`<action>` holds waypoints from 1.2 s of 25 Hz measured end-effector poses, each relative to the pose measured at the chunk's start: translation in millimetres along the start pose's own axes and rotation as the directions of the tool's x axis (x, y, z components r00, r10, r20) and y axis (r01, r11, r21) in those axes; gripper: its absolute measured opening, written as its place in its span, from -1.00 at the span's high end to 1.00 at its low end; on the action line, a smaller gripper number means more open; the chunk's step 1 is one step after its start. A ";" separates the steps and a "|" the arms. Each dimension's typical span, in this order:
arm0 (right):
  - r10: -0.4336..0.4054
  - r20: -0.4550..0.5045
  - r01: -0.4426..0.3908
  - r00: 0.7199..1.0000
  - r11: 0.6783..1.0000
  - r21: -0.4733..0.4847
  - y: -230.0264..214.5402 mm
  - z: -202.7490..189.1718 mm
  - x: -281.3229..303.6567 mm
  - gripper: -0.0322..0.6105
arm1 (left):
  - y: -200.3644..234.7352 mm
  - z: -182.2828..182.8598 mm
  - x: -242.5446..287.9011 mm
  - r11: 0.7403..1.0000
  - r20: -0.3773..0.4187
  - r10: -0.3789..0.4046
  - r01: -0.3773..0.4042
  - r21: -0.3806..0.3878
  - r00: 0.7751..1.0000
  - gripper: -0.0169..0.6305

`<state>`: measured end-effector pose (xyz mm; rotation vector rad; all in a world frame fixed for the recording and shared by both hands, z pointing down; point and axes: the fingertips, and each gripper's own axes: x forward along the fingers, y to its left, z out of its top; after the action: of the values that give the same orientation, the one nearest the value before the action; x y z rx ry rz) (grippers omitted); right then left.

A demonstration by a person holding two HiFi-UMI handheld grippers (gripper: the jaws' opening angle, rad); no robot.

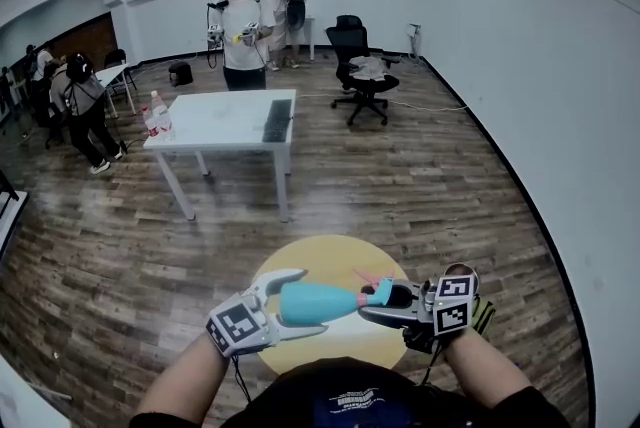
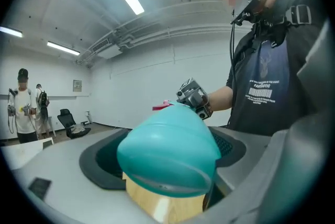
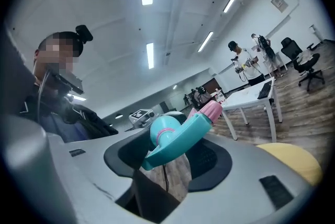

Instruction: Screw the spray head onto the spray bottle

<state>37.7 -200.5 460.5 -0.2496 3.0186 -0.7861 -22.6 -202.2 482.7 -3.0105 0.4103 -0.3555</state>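
Observation:
I hold the teal spray bottle (image 1: 318, 303) lying level over my lap, with my left gripper (image 1: 303, 302) shut on its body. In the left gripper view the bottle's base (image 2: 167, 152) fills the space between the jaws. The teal spray head (image 1: 380, 294) with a pink nozzle sits at the bottle's neck on the right. My right gripper (image 1: 385, 302) surrounds it. In the right gripper view the spray head (image 3: 178, 136) stands tilted between the jaws, and floor shows between it and the right pad, so the pads do not press on it.
A round yellow table (image 1: 330, 261) lies just below the grippers. Farther off stand a white table (image 1: 225, 121) with a keyboard and bottles, and a black office chair (image 1: 362, 76). Several people (image 1: 242, 26) stand at the back and left.

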 end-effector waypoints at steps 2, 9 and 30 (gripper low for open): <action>-0.002 -0.001 0.002 1.000 1.000 0.009 0.3 -0.6 1.3 0.26 | -0.7 0.2 -1.6 1.000 0.001 -0.001 0.001 0.006 1.000 -0.57; 0.045 0.030 -0.047 0.999 0.996 0.071 0.1 2.7 1.5 0.45 | -2.4 8.6 -3.1 0.946 -0.068 0.119 -0.092 0.312 0.991 -0.58; -0.025 0.055 0.021 0.998 0.997 0.072 -14.6 7.3 -42.7 -0.37 | 15.1 11.4 -21.5 0.976 0.035 0.104 -0.109 0.186 0.994 -0.58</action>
<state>82.4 -209.9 460.0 -0.2996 2.9342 -0.8711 -43.8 -210.2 465.3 -2.7933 0.5036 -0.3280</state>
